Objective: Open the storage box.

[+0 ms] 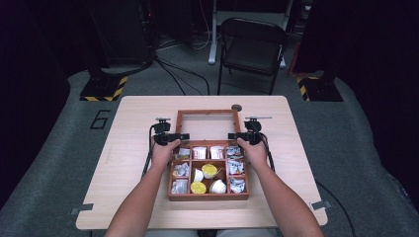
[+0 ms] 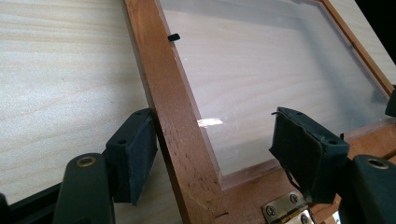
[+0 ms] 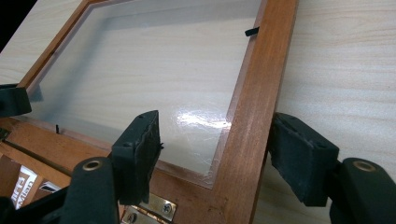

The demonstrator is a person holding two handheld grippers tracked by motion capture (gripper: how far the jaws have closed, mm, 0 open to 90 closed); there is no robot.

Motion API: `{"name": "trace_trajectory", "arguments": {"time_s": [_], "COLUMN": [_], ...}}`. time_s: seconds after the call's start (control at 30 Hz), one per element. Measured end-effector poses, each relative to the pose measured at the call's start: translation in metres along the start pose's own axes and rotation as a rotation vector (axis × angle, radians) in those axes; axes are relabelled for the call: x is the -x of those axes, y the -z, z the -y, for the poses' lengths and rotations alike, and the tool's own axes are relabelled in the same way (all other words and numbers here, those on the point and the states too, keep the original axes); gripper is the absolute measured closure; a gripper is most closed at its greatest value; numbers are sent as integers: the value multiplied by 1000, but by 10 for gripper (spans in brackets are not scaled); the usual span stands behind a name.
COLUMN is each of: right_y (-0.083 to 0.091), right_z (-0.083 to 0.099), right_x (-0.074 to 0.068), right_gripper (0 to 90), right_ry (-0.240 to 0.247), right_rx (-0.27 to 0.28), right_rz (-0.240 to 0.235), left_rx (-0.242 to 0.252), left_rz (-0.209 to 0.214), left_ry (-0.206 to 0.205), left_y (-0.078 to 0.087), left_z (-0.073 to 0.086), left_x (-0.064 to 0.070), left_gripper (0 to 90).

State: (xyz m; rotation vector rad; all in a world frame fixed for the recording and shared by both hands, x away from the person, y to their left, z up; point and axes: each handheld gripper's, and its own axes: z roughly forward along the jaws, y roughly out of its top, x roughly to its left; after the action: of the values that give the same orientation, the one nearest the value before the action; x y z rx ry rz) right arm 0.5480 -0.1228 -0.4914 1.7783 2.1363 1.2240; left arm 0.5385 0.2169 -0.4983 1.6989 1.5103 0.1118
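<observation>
A wooden box w/ compartments is seen near-centre on the table; its lid, a wood frame w/ clear pane, is laid open flat on the far side, hinged to the box's far edge. The left gripper is held at the lid's near-left corner. In the left gripper view, the jaws are wide open & straddle the lid's left rail: one pad is touching or just beside the rail's outer edge, the other is over the pane, apart from the rail; nothing is clamped. A brass hinge is seen just near of the corner. In the box, packets & small cups are sorted by compartment. The right gripper is held at the lid's near-right corner. In the right gripper view, the jaws are likewise wide open, astride the right rail: one pad over the pane, the other at the rail's outer side, contact can't be told. No grip made on either side.
</observation>
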Motion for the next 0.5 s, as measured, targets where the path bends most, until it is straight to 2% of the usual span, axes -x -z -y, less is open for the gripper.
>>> {"name": "trace_trajectory", "arguments": {"time_s": [0.1, 0.5], "right_y": [0, -2], "right_z": [0, 0], "right_x": [0, 1], "right_gripper": [337, 324], "right_ry": [-7, -28], "right_rx": [-6, -19], "right_rz": [0, -4], "left_rx": [-2, -10], "left_rz": [-13, -10], "left_ry": [-21, -14], "left_y": [0, -1], "left_z": [0, 0], "left_x": [0, -1], "left_gripper": [295, 288]}}
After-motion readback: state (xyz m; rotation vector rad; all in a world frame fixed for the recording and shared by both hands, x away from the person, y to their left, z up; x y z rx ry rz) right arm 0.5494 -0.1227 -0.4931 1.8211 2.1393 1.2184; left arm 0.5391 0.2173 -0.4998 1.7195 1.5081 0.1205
